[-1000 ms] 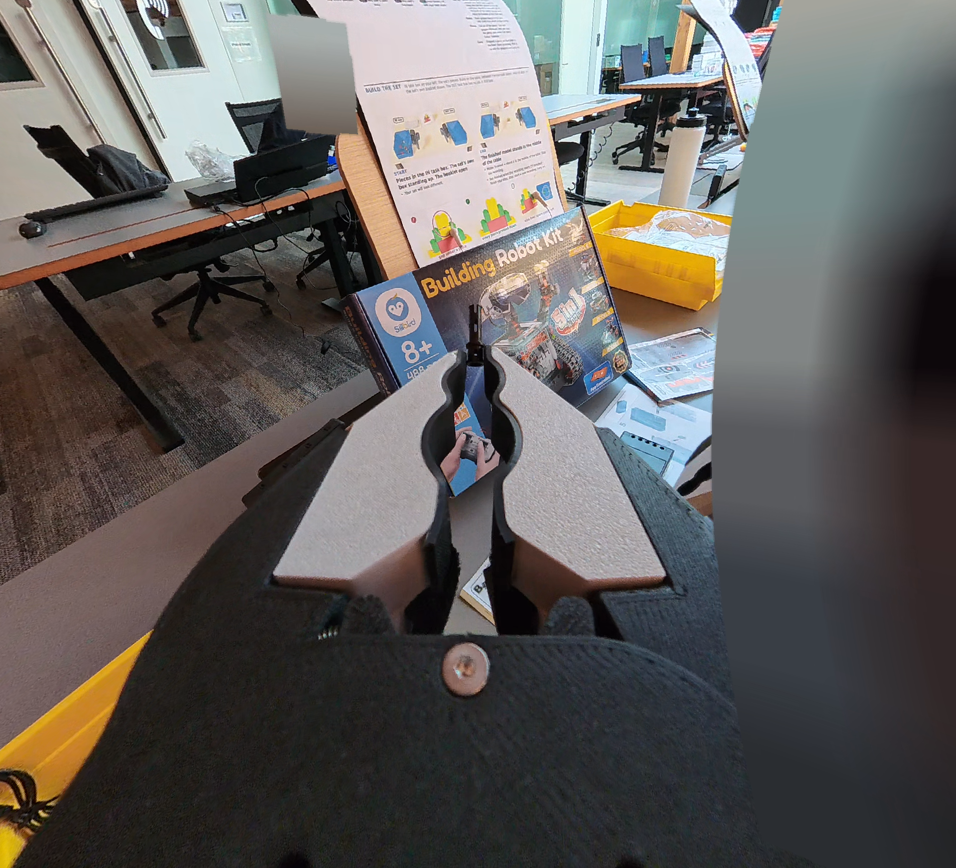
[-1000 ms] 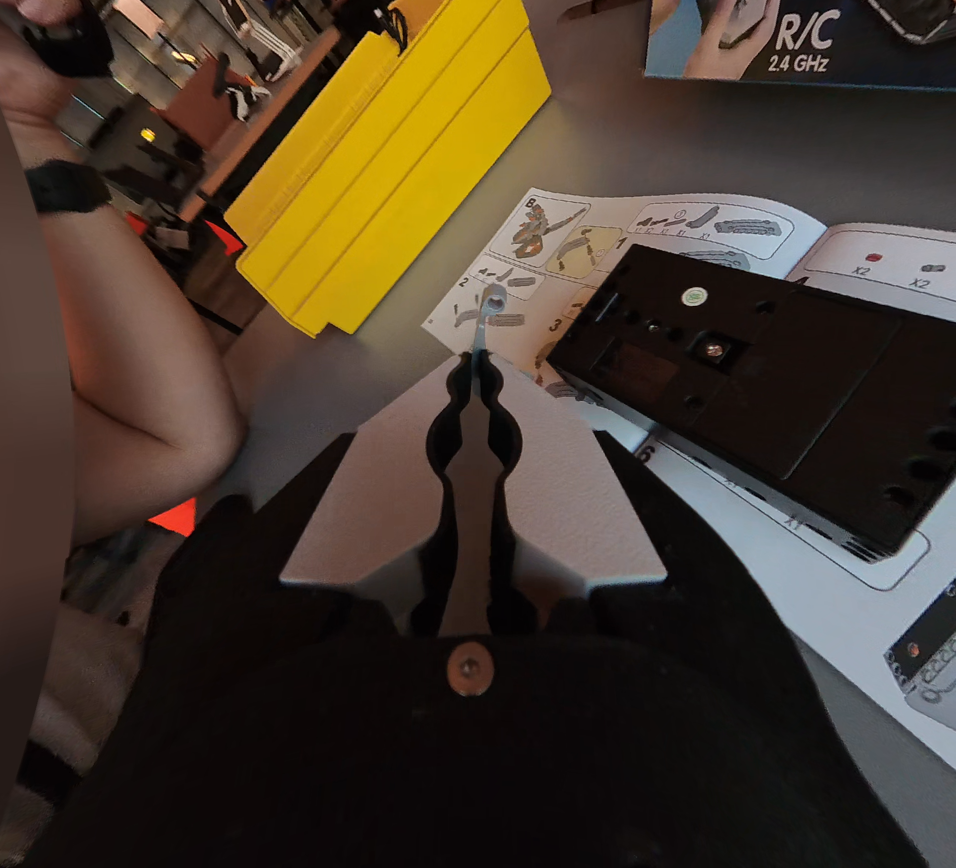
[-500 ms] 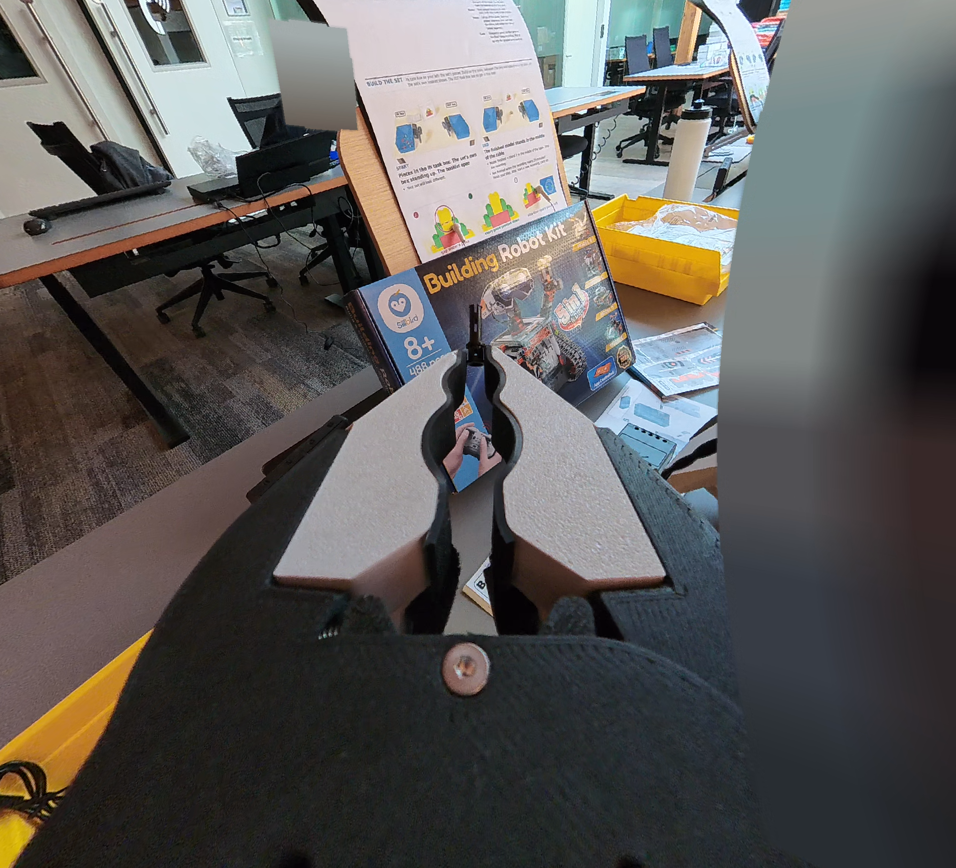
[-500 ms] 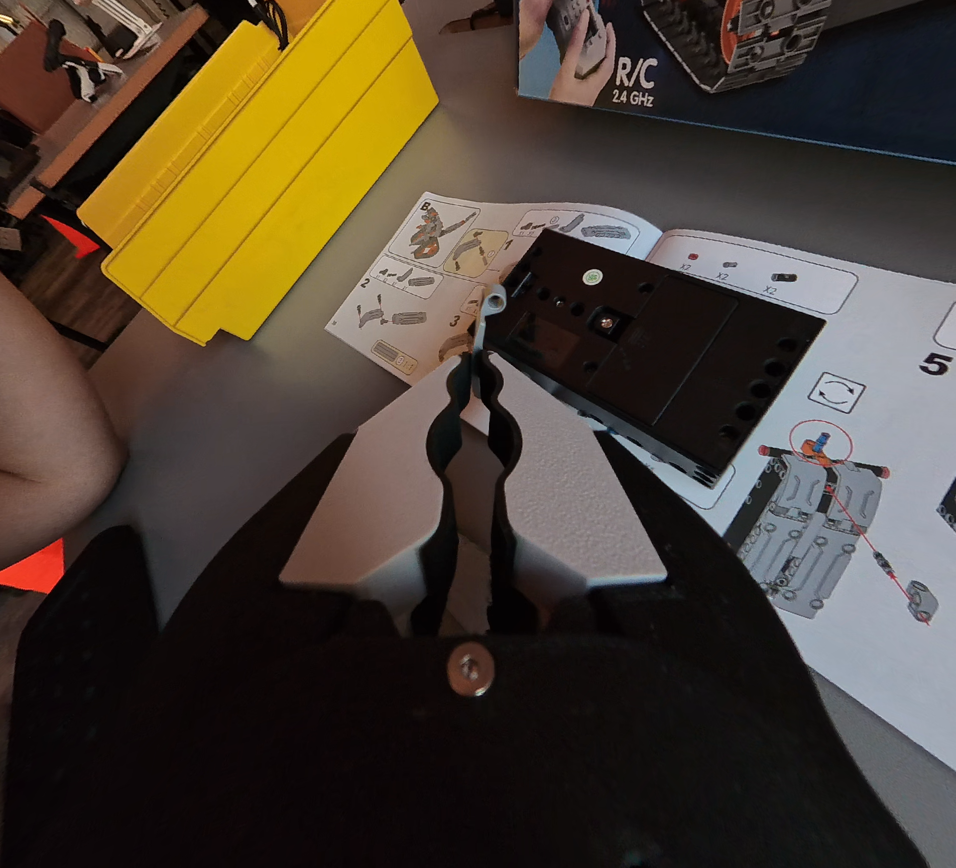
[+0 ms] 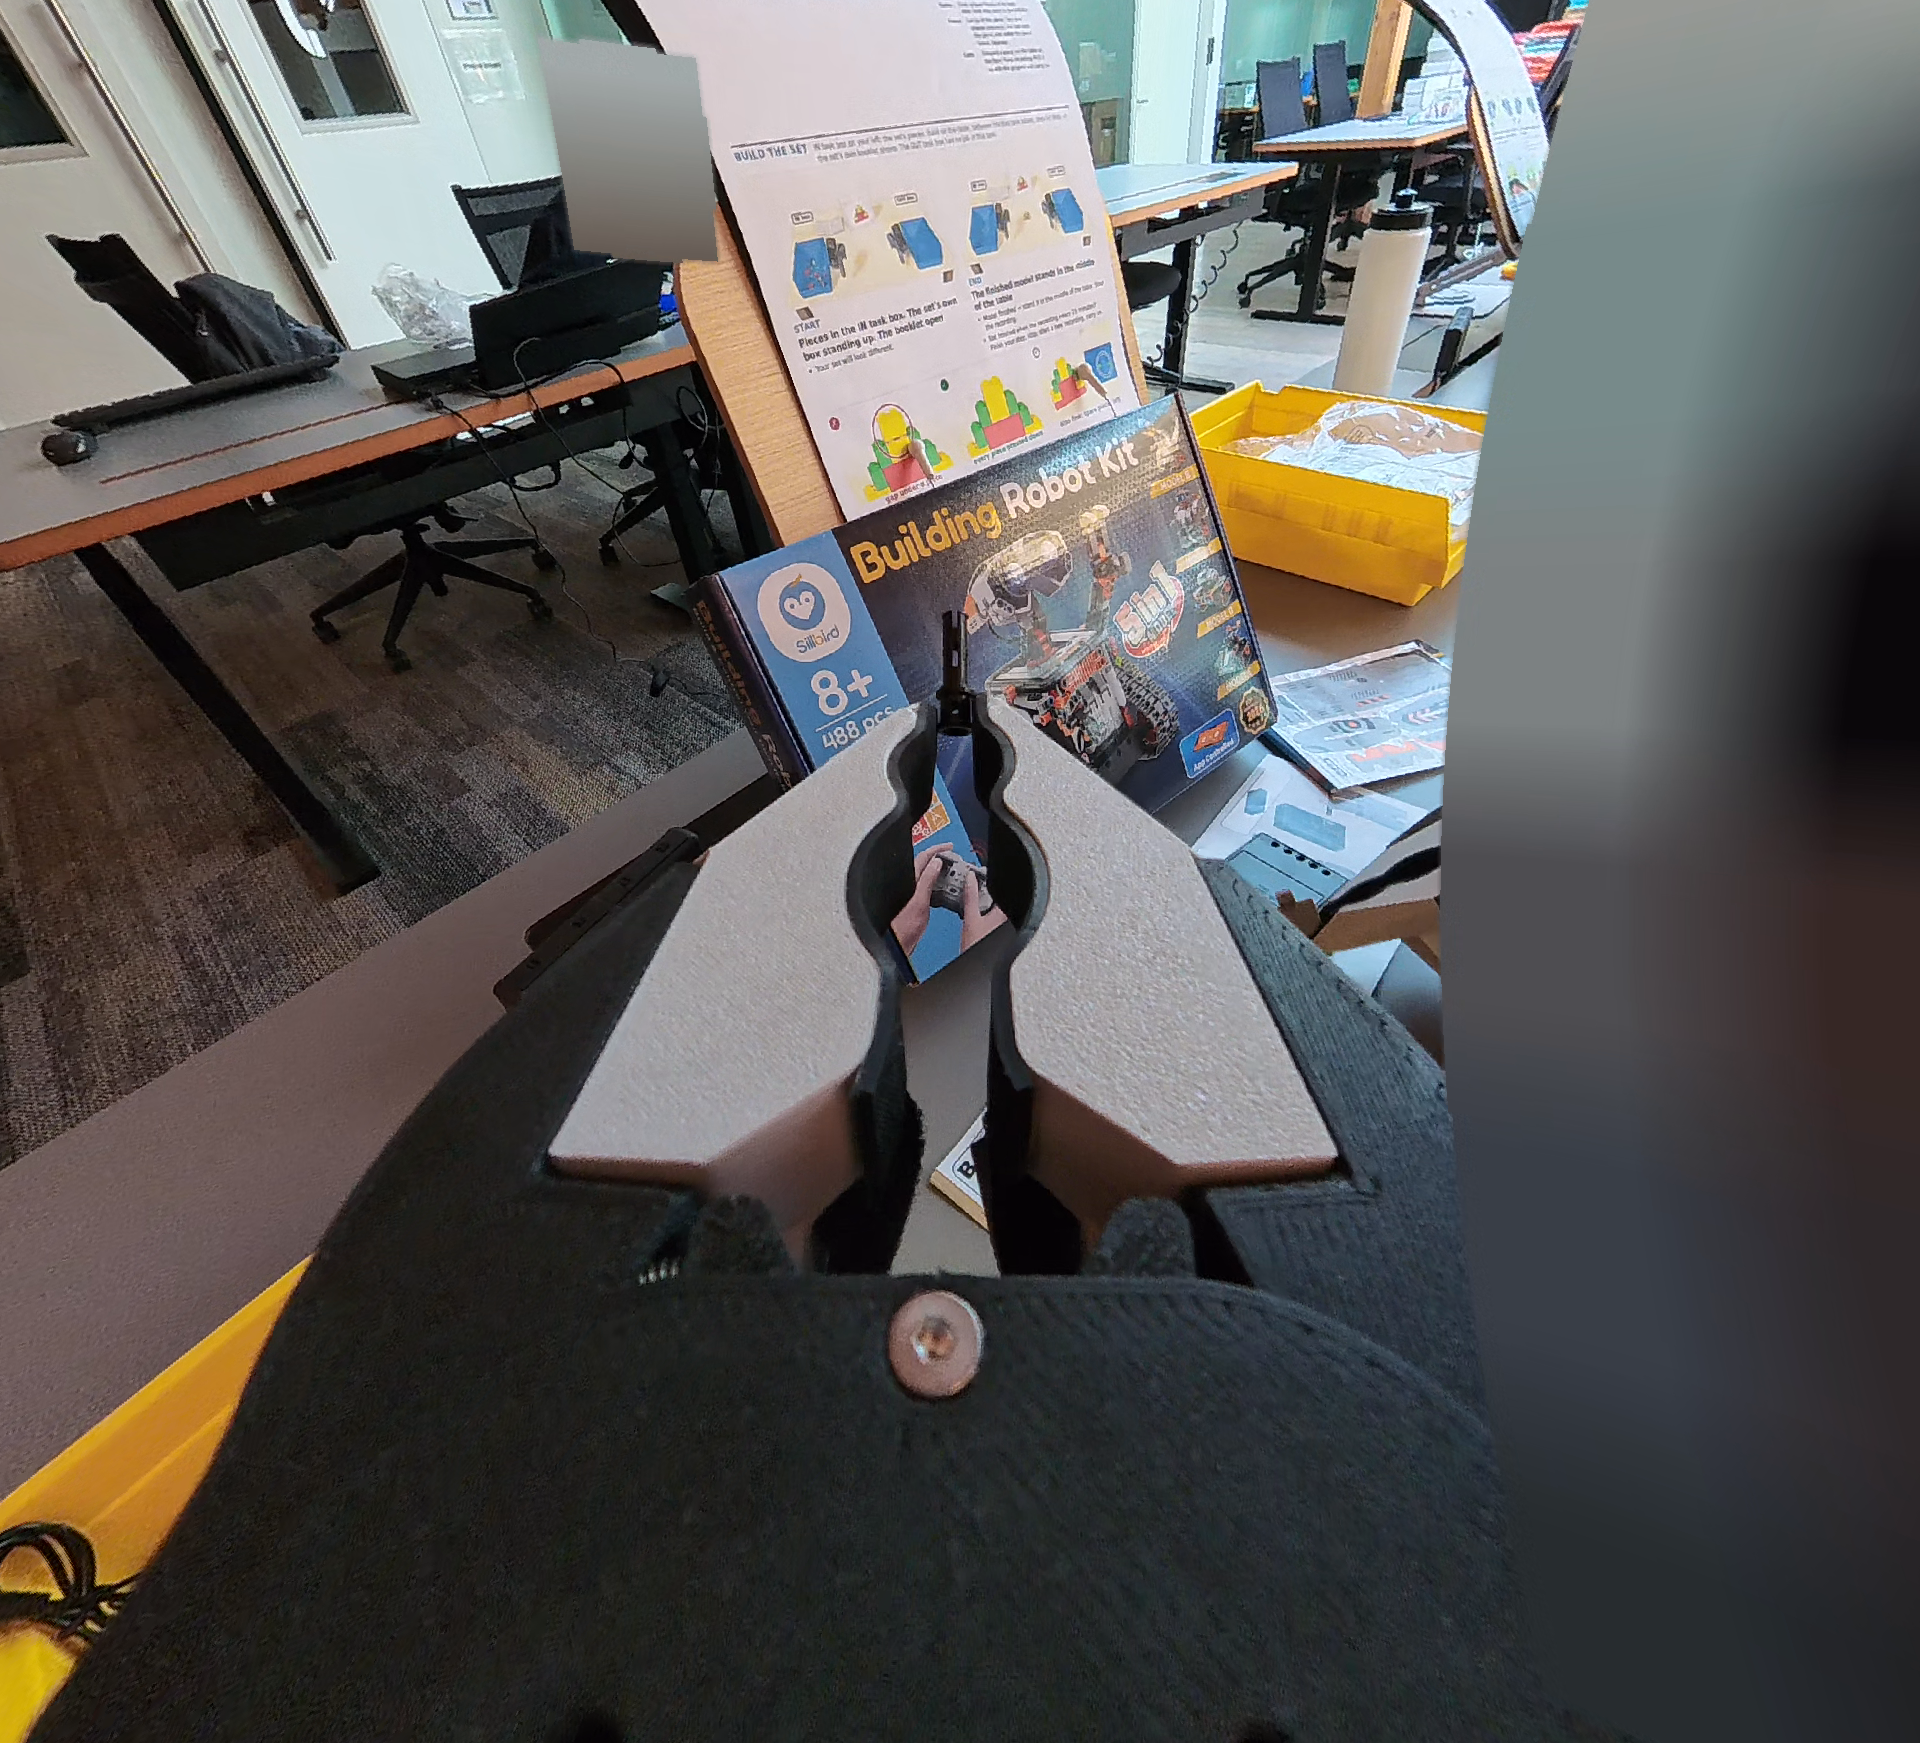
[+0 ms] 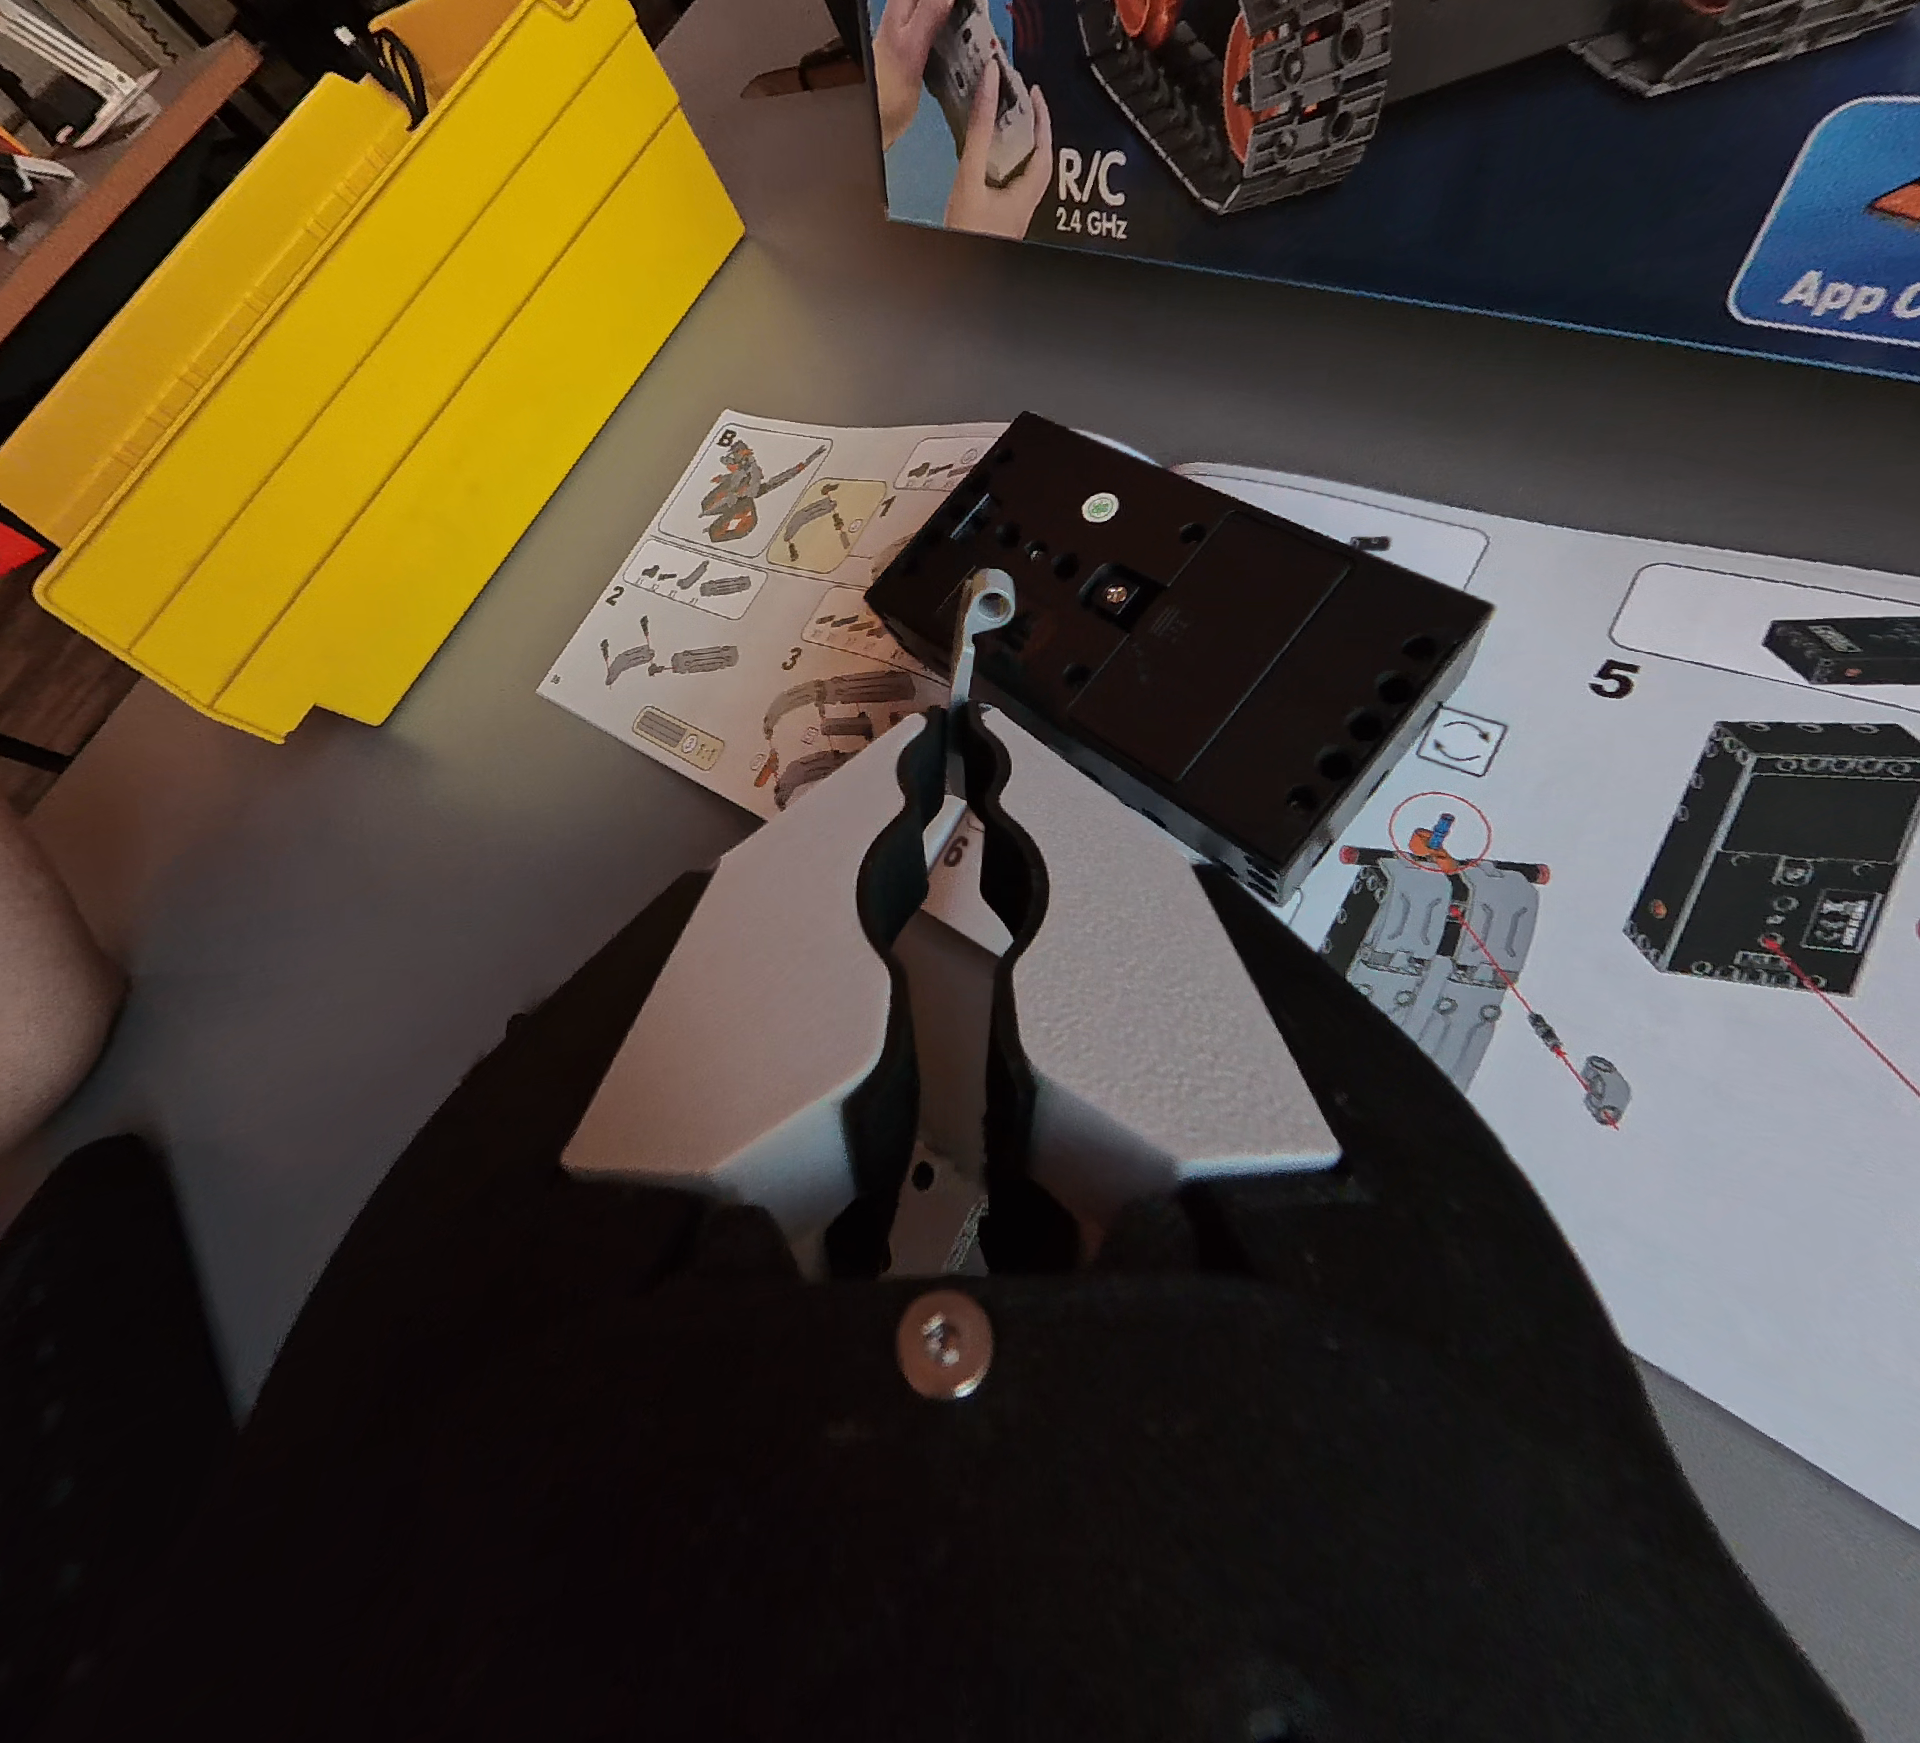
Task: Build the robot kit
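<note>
My left gripper [image 5: 957, 714] is shut on a small black pin [image 5: 951, 659] that sticks up from its tips, held in the air in front of the blue kit box [image 5: 997, 613]. My right gripper [image 6: 958, 719] is shut on a thin grey angled beam [image 6: 977, 628] with a hole at its far end. The beam's end hangs over the near left corner of a black battery box [image 6: 1195, 644] that lies on the open instruction booklet [image 6: 1714, 1122].
A yellow bin [image 6: 343, 363] stands left of the booklet on the grey table [image 6: 343, 862]. The blue kit box [image 6: 1403, 52] stands upright behind. Another yellow bin [image 5: 1340, 488] holding plastic bags sits at far right. An instruction board [image 5: 894, 166] leans behind the box.
My right gripper has swung right and forward with the grey beam, from beside the black box to over its corner. My left gripper has stayed nearly still with the pin.
</note>
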Tool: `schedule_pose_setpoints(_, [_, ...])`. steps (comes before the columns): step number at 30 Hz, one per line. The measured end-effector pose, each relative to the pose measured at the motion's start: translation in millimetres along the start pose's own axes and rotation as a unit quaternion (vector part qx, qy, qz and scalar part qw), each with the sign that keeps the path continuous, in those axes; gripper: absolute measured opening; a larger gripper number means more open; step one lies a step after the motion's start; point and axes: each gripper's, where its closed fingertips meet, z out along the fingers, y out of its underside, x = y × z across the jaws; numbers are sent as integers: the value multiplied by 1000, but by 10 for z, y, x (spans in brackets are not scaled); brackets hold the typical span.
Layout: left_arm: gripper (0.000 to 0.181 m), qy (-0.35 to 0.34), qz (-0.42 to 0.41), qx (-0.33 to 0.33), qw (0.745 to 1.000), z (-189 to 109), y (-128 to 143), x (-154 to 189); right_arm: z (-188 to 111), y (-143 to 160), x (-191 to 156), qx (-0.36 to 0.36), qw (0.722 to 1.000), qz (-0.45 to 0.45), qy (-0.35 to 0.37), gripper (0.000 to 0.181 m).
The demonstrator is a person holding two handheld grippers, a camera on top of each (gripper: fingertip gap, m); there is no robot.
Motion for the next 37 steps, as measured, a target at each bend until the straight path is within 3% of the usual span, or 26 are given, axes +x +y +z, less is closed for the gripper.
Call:
schedule_pose_setpoints(20, [5,-2,1,0,1000,-16,-2,-11,-89,-67,256,12,999,14,36,1])
schedule_pose_setpoints(26, [5,-2,0,1,1000,-12,-3,-10,-151,-195,-19,49,999,0,-17,1])
schedule_pose_setpoints(33, [5,-10,-3,9,1000,-35,-34,-34,-306,-347,-624,111,985,-2,-132,1])
schedule_pose_setpoints(37, [5,-16,-8,12,1000,-39,-37,-62,-336,-369,-707,134,980,6,-148,1])
